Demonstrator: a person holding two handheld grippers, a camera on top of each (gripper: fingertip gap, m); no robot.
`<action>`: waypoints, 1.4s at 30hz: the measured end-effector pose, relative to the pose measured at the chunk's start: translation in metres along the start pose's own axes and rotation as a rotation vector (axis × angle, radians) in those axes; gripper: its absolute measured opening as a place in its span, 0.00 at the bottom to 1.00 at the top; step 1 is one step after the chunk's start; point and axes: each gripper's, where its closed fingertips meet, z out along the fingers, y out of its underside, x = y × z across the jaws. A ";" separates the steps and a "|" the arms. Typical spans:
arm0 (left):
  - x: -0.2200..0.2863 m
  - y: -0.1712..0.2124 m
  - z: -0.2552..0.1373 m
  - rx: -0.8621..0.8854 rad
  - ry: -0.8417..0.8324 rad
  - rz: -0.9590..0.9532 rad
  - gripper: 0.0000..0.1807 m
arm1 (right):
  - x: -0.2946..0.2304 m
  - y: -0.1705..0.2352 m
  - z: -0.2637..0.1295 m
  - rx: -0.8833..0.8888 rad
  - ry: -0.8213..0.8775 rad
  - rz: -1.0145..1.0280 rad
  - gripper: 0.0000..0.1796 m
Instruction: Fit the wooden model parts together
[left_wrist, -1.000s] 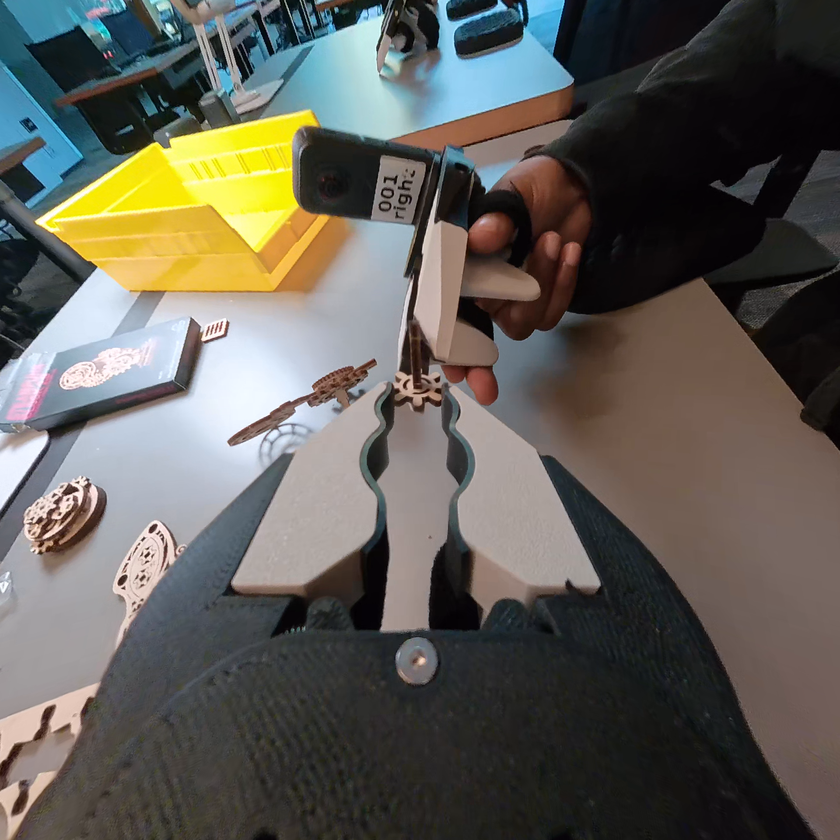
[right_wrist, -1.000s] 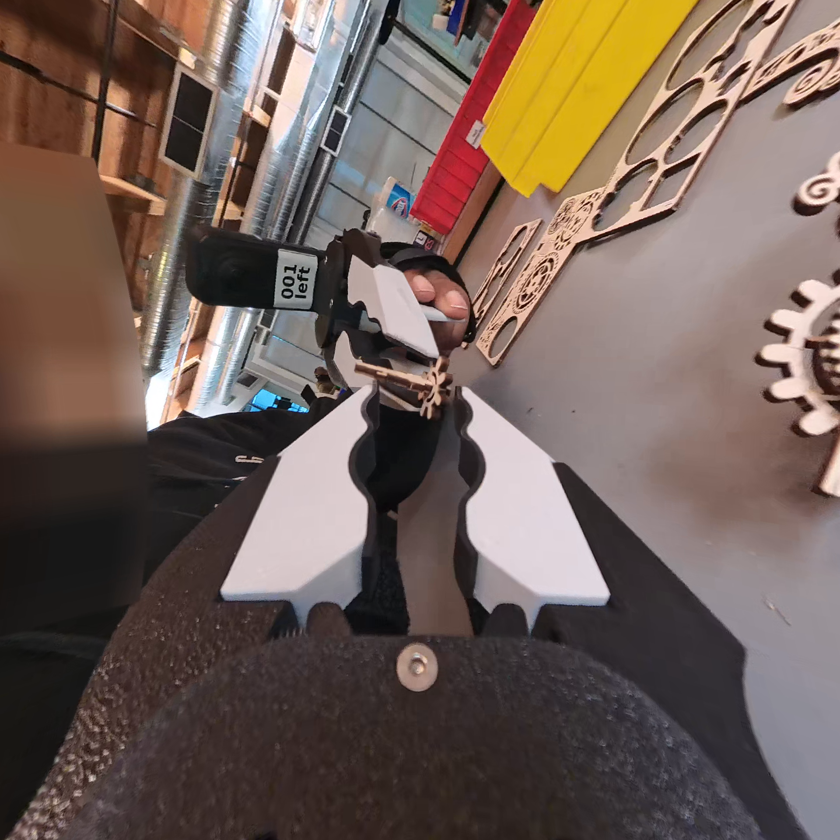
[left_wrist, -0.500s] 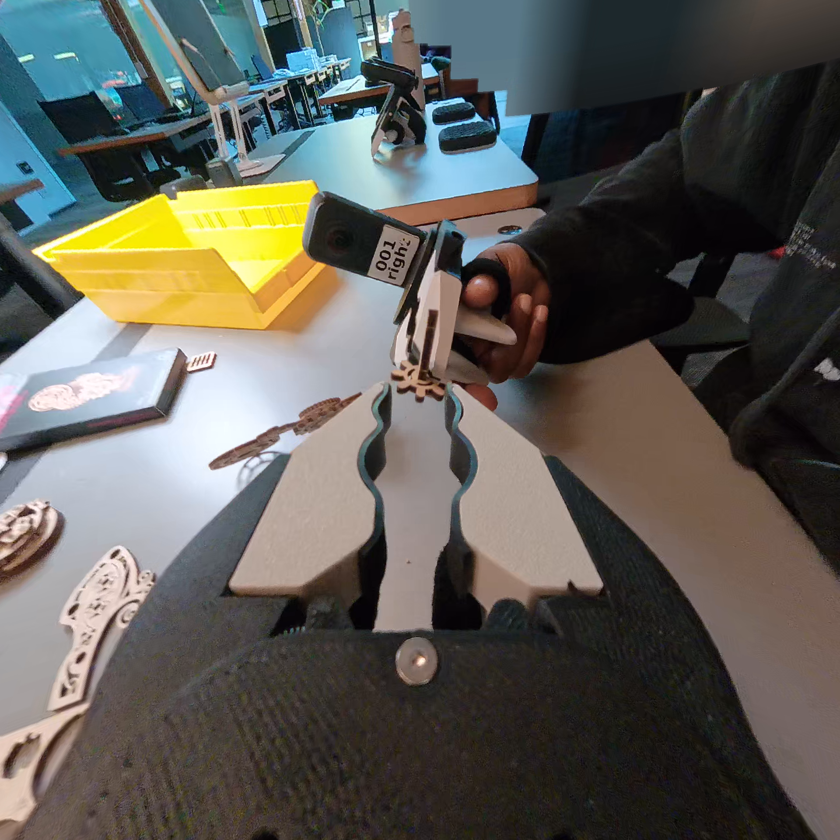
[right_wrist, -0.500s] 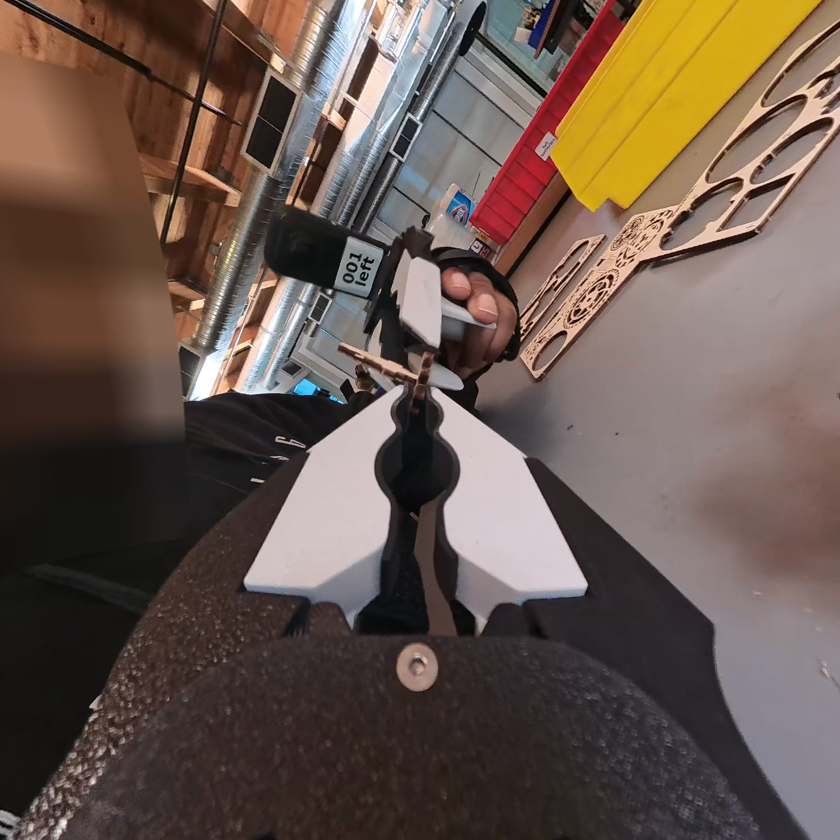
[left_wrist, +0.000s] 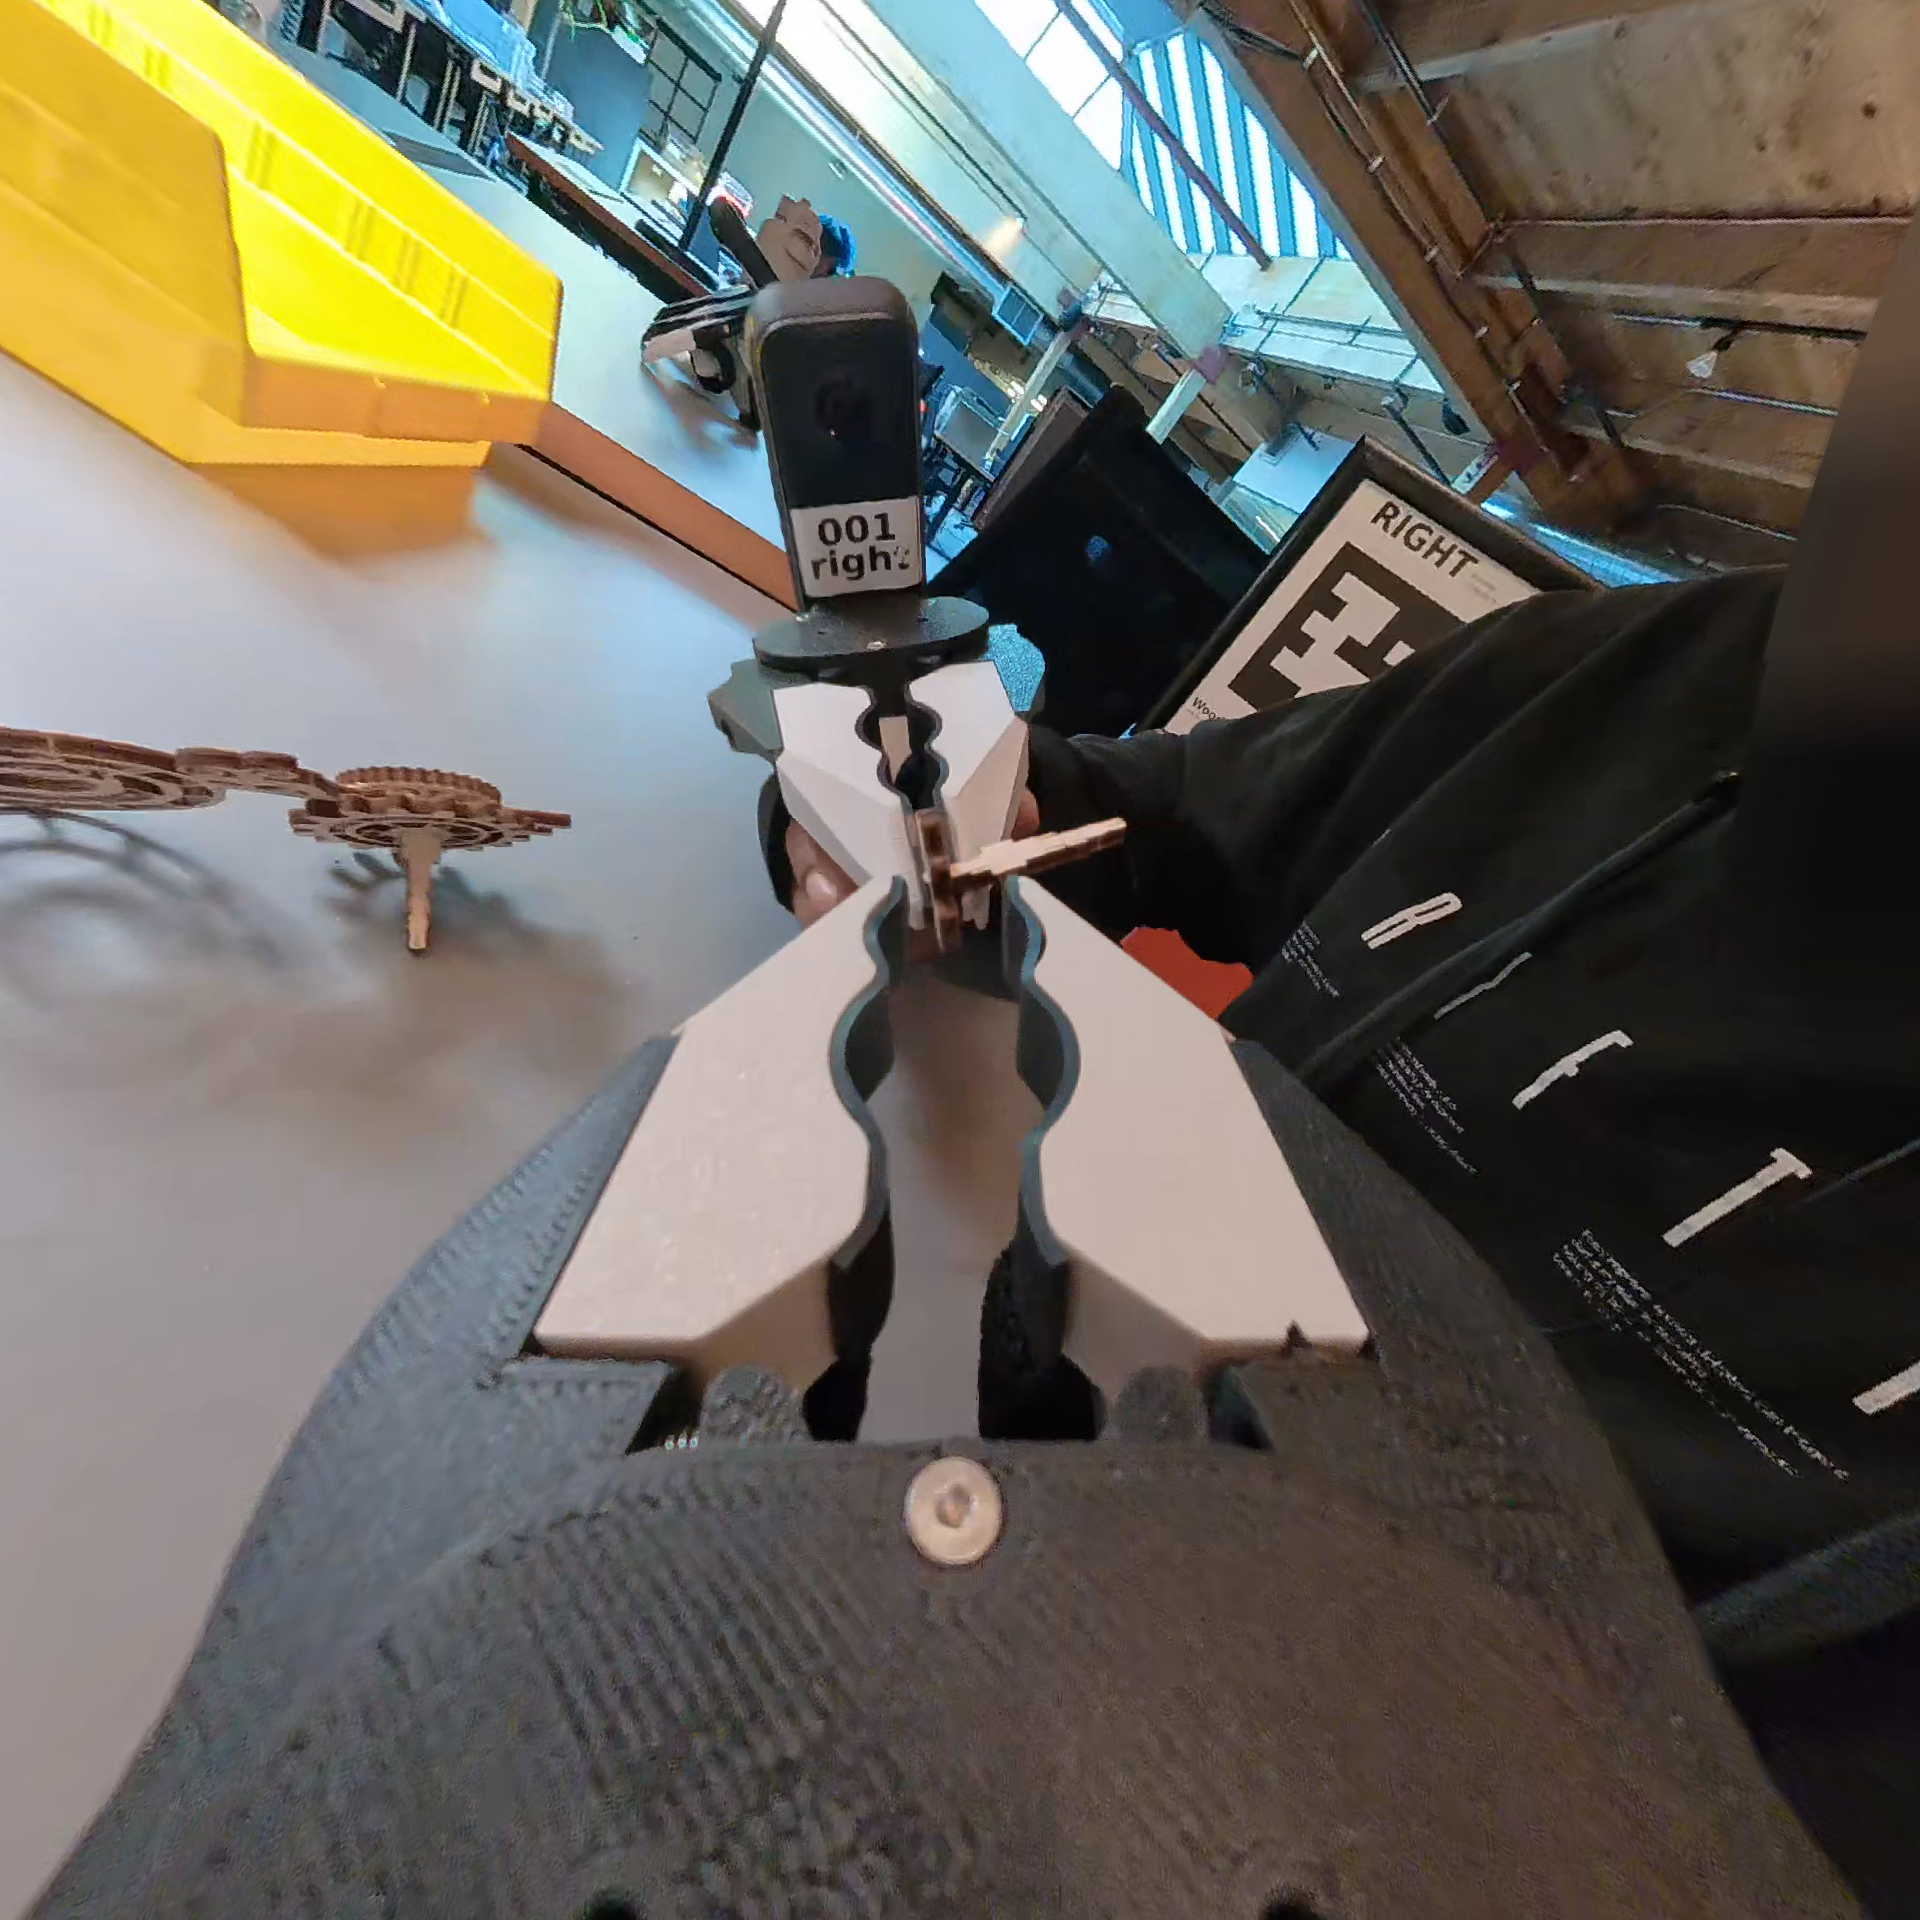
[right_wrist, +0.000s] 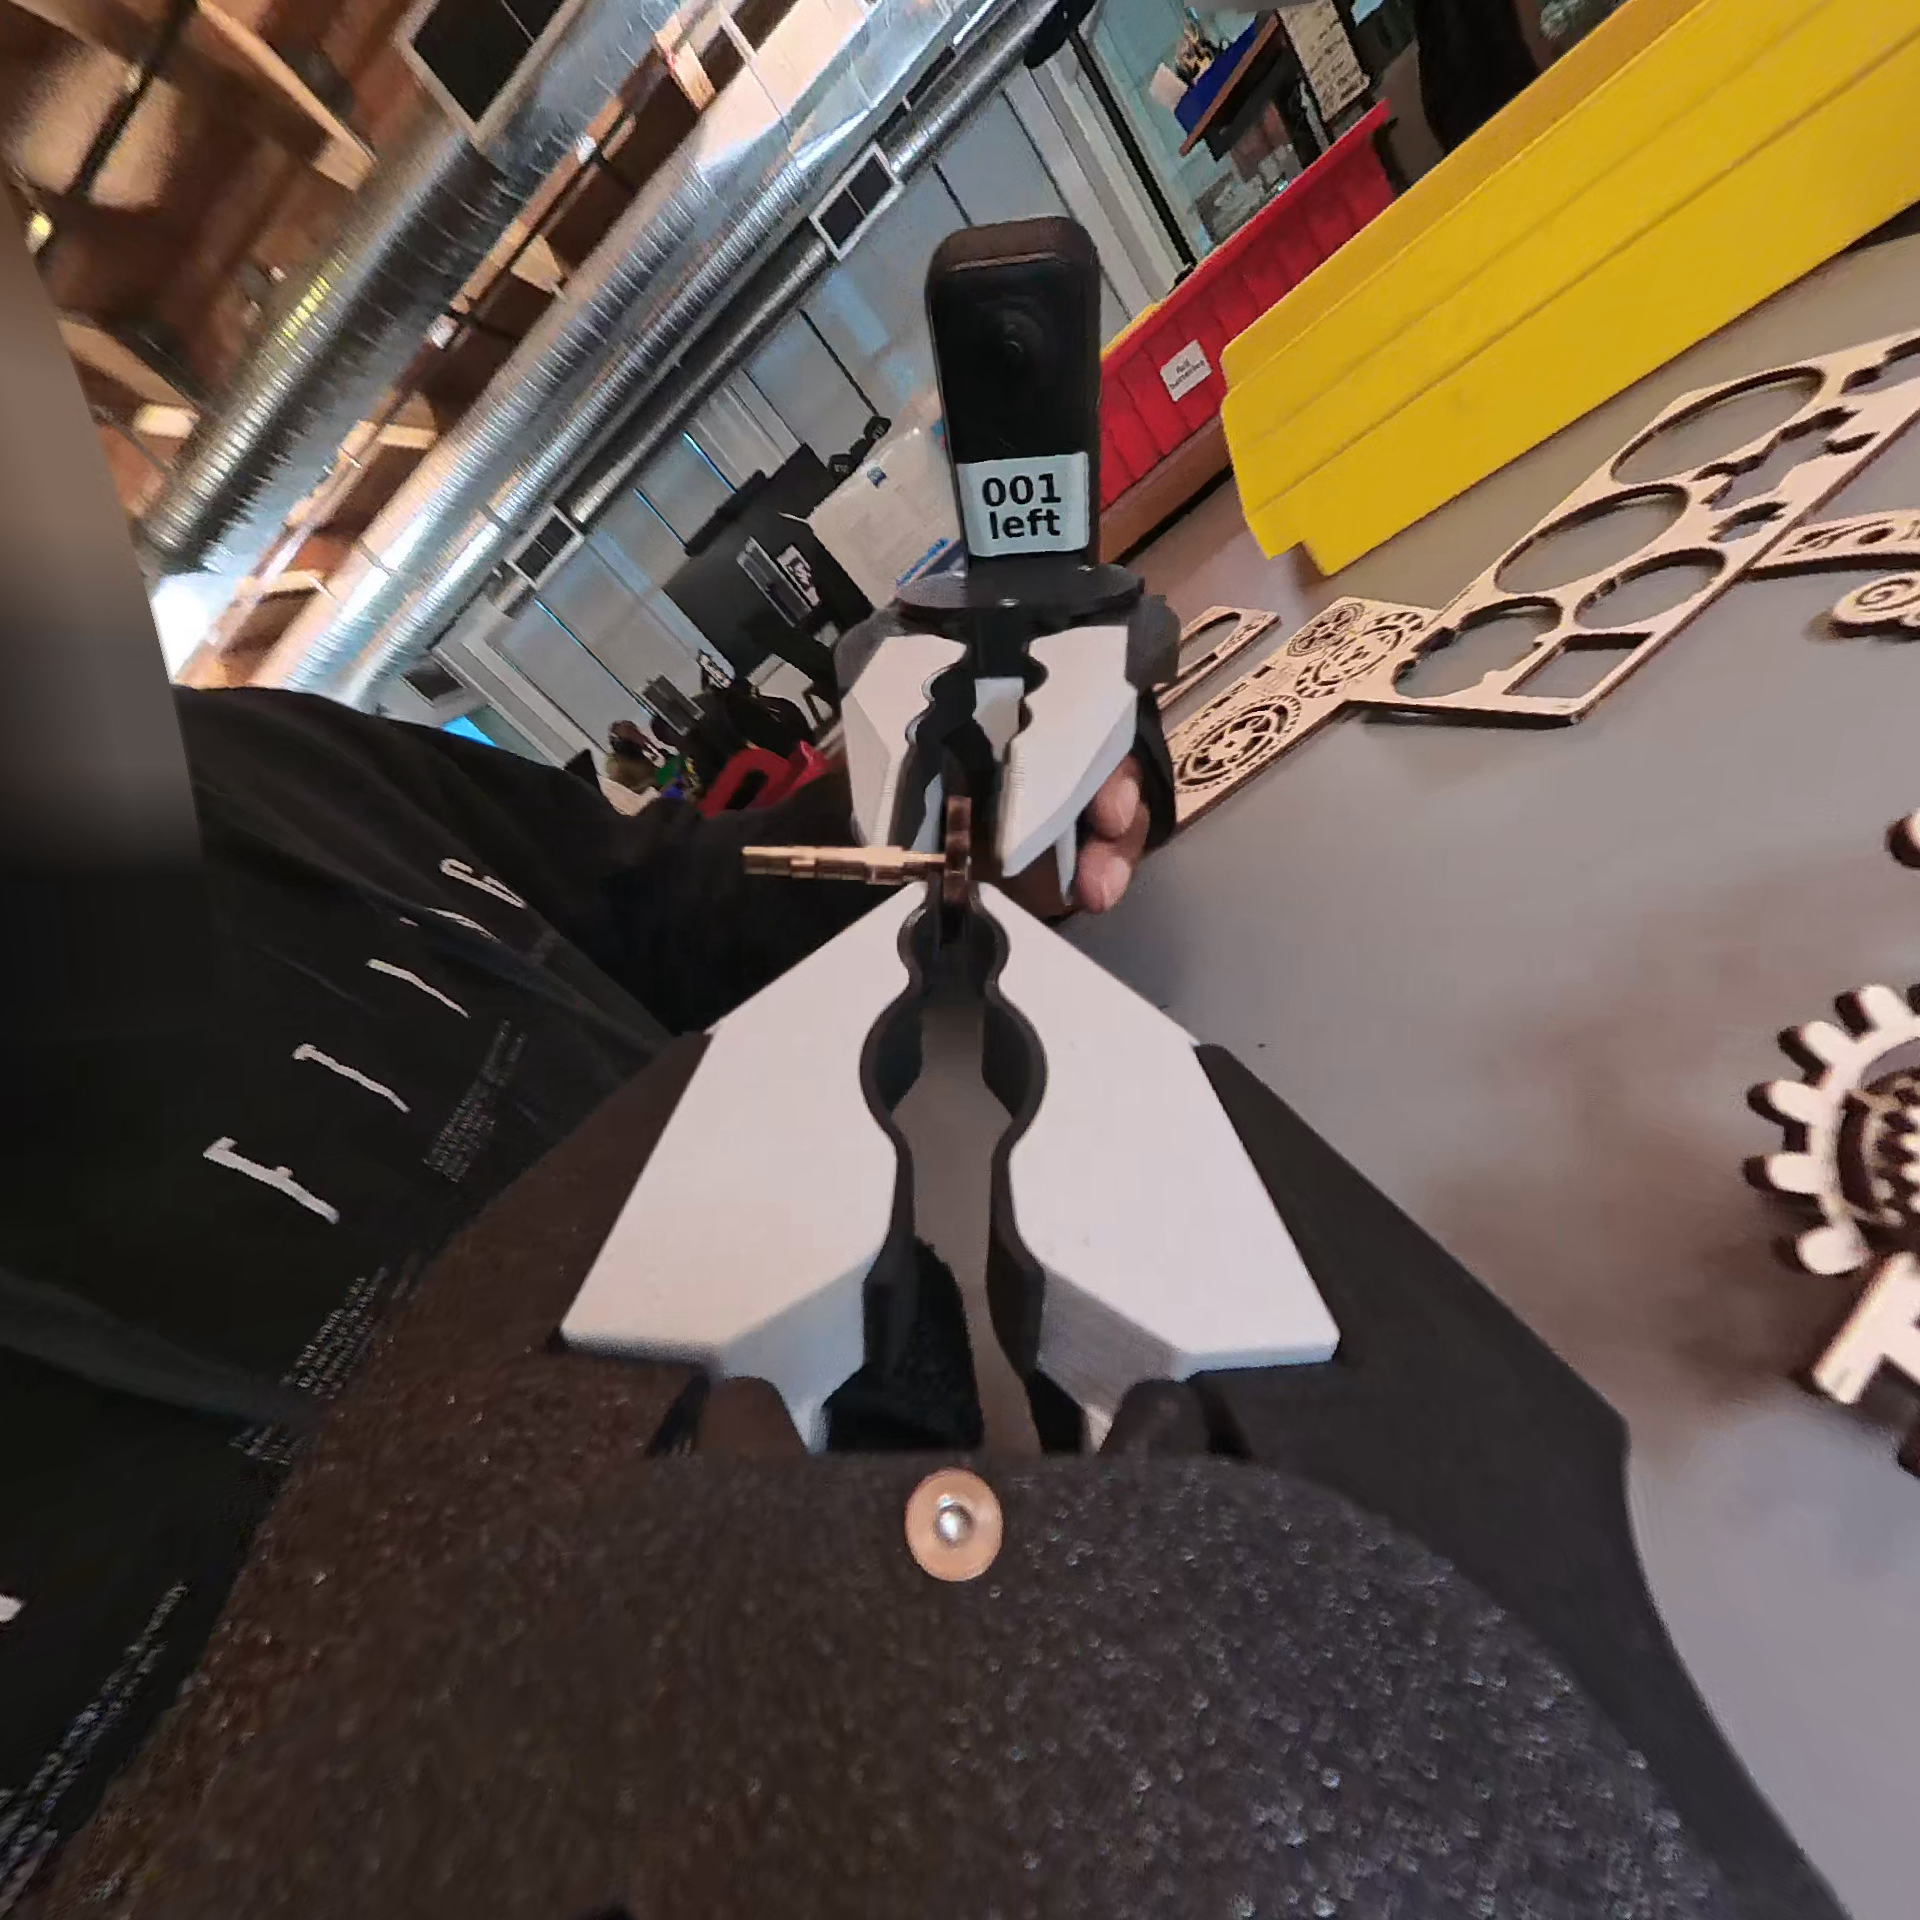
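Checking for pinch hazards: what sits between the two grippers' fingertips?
Only the small wooden gear with its axle, seen edge-on in both wrist views between left gripper and right gripper.

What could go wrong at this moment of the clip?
1. Both tools, left and right, pinch the small wooden gear by its thin edge, nose to nose; it may twist out.
2. The wooden axle juts sideways unsupported and could snap or pull free.
3. Dropped, it would land among loose parts like the gear assembly.

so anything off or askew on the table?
One thing: the gear assembly on the table sits tipped on its own axle, not flat. The gear and pin between both grippers look intact.
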 end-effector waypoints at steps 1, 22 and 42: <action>0.000 0.001 0.000 -0.004 0.003 0.001 0.08 | 0.001 0.001 0.000 -0.004 0.008 -0.019 0.00; -0.014 0.013 -0.005 -0.043 -0.017 -0.058 0.01 | 0.011 0.012 -0.004 -0.102 0.113 -0.216 0.06; -0.029 0.017 -0.003 -0.093 -0.186 -0.035 0.01 | 0.020 0.009 -0.006 -0.094 0.141 -0.183 0.10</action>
